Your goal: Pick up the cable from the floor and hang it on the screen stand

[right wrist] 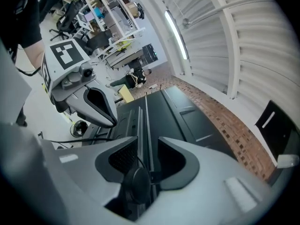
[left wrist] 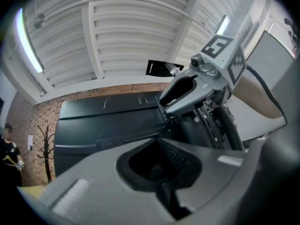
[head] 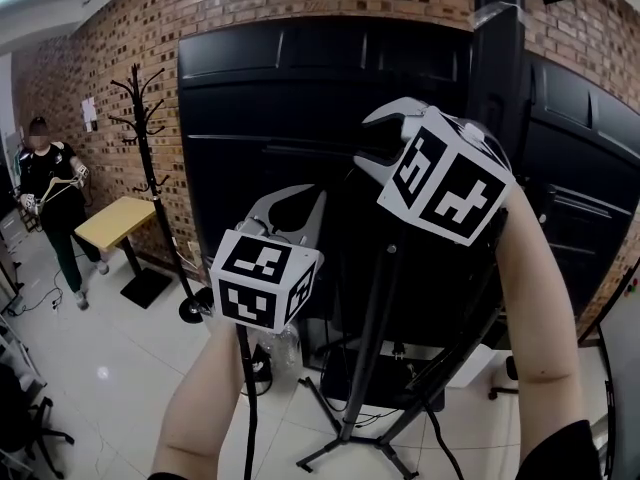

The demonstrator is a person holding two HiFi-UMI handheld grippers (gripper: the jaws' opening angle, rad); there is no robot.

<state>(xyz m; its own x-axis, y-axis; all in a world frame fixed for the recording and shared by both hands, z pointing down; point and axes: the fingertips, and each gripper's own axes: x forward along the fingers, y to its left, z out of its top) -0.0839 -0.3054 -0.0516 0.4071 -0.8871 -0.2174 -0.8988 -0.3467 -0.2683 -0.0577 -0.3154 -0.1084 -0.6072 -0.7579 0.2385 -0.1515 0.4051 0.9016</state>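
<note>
The big black screen (head: 280,118) shows its back on a black tripod stand (head: 365,348). My left gripper (head: 303,193) is raised in front of it, its jaws shut. A black cable (head: 245,398) hangs down from it to the floor. In the left gripper view a dark strand (left wrist: 168,201) sits in the slit of that gripper (left wrist: 159,172). My right gripper (head: 365,140) is higher, against the screen's back, with its jaws open. In the right gripper view (right wrist: 147,144) a round black piece (right wrist: 133,184) with a thin cable lies low between the jaws.
A black coat rack (head: 145,148) and a small yellow table (head: 115,220) stand at the left by the brick wall (head: 100,48). A person (head: 50,198) stands far left. An office chair (head: 25,418) is at the bottom left. Loose cables lie under the stand.
</note>
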